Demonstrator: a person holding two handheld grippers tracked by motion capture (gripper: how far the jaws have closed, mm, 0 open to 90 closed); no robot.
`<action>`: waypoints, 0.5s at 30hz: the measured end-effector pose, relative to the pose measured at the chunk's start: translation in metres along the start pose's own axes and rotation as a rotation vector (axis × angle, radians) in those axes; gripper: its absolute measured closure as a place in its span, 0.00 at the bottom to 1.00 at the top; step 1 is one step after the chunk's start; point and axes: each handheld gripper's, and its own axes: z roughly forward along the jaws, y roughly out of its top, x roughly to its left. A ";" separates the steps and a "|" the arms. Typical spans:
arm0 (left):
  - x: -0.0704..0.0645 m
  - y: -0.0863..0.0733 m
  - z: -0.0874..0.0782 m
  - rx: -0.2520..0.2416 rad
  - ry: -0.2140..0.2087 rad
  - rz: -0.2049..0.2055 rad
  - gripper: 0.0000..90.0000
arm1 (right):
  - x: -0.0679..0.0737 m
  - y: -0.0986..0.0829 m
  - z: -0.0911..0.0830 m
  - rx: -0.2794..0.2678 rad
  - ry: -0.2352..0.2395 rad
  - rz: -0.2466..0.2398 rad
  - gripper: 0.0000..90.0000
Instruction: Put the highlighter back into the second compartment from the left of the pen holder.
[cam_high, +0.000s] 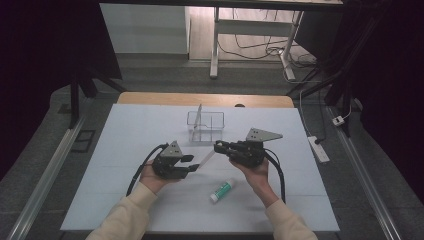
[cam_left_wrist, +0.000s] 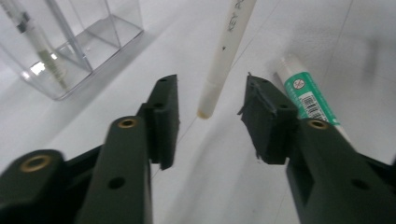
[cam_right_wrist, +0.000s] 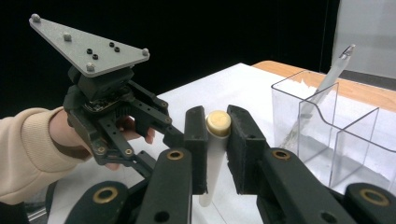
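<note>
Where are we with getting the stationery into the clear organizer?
Done: one pen already stands tilted in the clear organizer. In hand: the right claw is shut on the white pen, which is off the table, its free end between the open jaws of the left claw, untouched. Left: that pen likely goes into the organizer, and the green-labelled glue stick lies on the table.

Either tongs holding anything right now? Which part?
Right tongs clamp the white pen near its cream-capped end. Left tongs are open around its other tip, holding nothing.
</note>
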 end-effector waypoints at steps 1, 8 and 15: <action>0.000 -0.001 -0.001 0.000 0.003 -0.006 0.59 | 0.000 0.000 0.000 -0.001 0.000 0.002 0.87; 0.000 -0.013 -0.011 0.019 0.026 -0.025 0.47 | -0.001 0.001 -0.003 -0.006 -0.009 0.000 0.87; 0.003 -0.026 -0.023 0.025 0.053 -0.048 0.43 | -0.002 0.001 -0.004 -0.006 -0.013 0.001 0.87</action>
